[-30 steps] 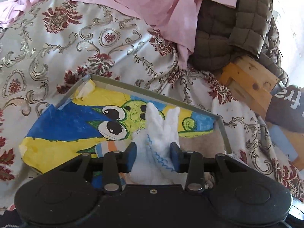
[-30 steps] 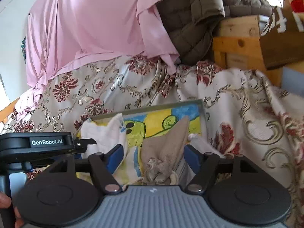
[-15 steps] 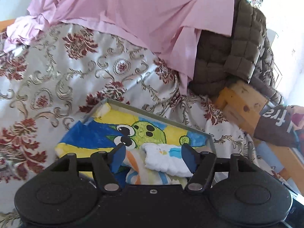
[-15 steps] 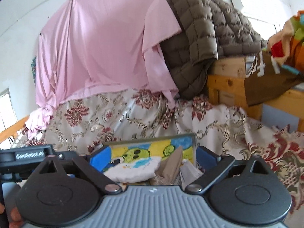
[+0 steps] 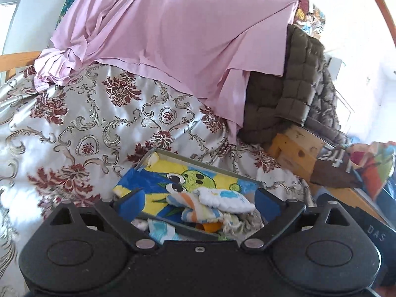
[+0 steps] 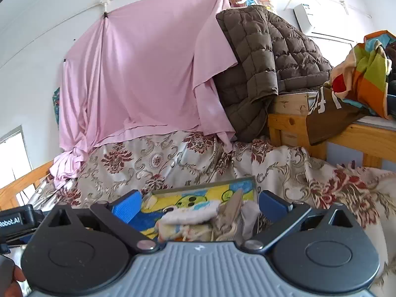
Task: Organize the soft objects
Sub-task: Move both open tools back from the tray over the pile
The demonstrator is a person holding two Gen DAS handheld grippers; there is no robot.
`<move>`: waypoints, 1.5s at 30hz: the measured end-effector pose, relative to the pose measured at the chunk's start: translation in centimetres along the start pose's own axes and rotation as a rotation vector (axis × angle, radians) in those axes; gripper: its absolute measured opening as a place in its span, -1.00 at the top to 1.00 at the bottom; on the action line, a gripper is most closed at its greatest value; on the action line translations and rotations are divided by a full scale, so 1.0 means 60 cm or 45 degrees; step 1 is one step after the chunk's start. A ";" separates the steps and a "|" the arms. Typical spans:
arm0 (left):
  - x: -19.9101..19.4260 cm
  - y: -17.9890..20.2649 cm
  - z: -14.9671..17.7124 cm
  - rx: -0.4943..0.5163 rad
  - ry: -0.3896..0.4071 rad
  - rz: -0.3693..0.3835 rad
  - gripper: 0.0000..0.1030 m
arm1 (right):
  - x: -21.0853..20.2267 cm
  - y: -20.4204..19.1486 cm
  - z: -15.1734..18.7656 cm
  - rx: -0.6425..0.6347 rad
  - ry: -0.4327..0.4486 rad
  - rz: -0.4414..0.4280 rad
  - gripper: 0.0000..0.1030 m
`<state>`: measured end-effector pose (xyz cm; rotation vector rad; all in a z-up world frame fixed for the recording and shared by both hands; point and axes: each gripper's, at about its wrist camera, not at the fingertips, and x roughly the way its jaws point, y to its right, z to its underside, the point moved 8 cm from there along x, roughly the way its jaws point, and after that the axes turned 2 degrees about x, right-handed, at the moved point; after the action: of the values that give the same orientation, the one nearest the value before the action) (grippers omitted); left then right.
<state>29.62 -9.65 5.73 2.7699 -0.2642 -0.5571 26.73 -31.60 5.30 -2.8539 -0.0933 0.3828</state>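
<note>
Both grippers have let go and drawn back since the earlier frames, when each one pinched a cloth standing upright over the tray.

Left wrist view: the left gripper (image 5: 199, 199) sits at the bottom of the frame with its jaws opening, already spread wide, and nothing is pressed between the blue pads. Past them, low in the centre, the white cloth (image 5: 226, 199) lies flopped on a striped cloth (image 5: 195, 210) inside the painted tray (image 5: 198, 162), which rests on the floral bedspread (image 5: 99, 128). A pink sheet (image 5: 173, 32) fills the upper half, with a brown quilted jacket (image 5: 292, 94) at the right.

Right wrist view: the right gripper (image 6: 199, 205) is at its widest, empty, its pads well apart at either side of the pile. The beige cloth (image 6: 234, 206) leans just right of the white cloth (image 6: 190, 214), both in the tray (image 6: 205, 185) at lower centre. The other gripper's black body pokes in at the left edge, and a bit of a hand (image 6: 12, 282) shows in the lower left corner.

The drop-off step looks finished: the soft pieces are in the tray and released. The next move likely calls for finding another loose soft item; none is plainly in reach in these views, so the grippers would have to swing elsewhere first.
</note>
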 end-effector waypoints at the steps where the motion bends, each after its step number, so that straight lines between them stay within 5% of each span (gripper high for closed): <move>1: -0.013 -0.001 0.006 0.005 0.004 0.004 -0.90 | -0.011 -0.003 0.008 -0.001 0.000 -0.001 -0.99; 12: -0.123 -0.032 0.061 0.047 0.054 0.012 -0.98 | -0.091 -0.027 0.096 -0.068 -0.073 0.066 -0.99; 21: -0.168 -0.089 0.102 0.152 0.043 -0.106 -0.98 | -0.132 -0.045 0.150 -0.092 -0.170 0.116 -0.99; 36: -0.193 -0.140 0.167 0.405 -0.213 -0.041 -0.98 | -0.177 -0.097 0.238 -0.058 -0.380 0.114 -0.99; 45: -0.201 -0.179 0.183 0.422 -0.282 -0.008 -0.98 | -0.165 -0.138 0.277 -0.118 -0.485 0.037 -0.99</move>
<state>15.53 0.43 -3.27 3.0241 -0.4327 -0.8968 12.49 -20.48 -5.53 -2.8358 -0.1444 0.9468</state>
